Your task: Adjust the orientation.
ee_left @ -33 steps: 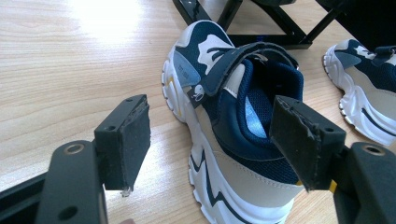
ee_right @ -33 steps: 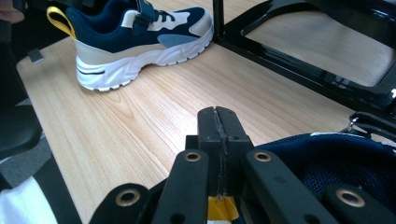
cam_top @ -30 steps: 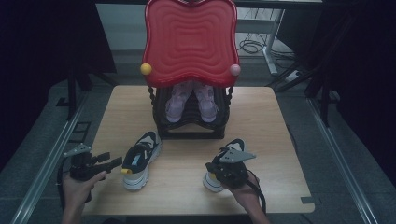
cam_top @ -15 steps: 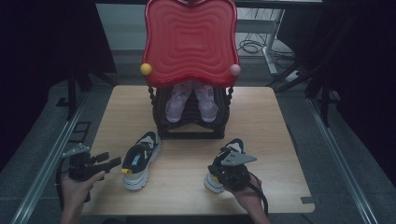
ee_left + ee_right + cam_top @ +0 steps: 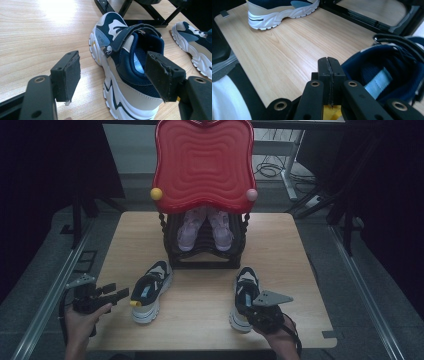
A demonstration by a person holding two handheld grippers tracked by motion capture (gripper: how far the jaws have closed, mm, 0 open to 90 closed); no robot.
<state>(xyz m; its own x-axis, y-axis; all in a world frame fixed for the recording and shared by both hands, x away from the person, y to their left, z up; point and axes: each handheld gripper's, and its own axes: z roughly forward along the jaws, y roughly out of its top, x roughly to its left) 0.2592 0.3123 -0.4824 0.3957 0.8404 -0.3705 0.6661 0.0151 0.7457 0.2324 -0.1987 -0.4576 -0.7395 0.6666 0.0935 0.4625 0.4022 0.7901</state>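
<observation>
A light wooden table [image 5: 300,250] is seen from above, with a person's forearms coming in from the bottom edge. At the far side stands a black slatted shoe rack [image 5: 205,247] holding a pair of pale pink shoes [image 5: 205,227], and a large red wavy-edged plastic panel [image 5: 202,162] with a yellow knob and a pink knob rises over it.

Two navy, beige and white children's sneakers sit on the table in front of the rack, well apart, toes towards the rack. The left sneaker [image 5: 150,290] lies just beside the left gripper [image 5: 120,295], which is held level at the table's left edge. Its jaws stand wide apart, holding nothing. In the left gripper view the black padded jaws frame the heel end of that sneaker [image 5: 125,62], with its strap across the top.

The right sneaker [image 5: 245,295] is at the right hand [image 5: 272,327]. The right gripper [image 5: 329,67] has its jaws pressed flat together, beside the sneaker's dark blue padded collar [image 5: 387,72]. A scrap of yellow shows beneath the jaws; whether anything is pinched I cannot tell.
</observation>
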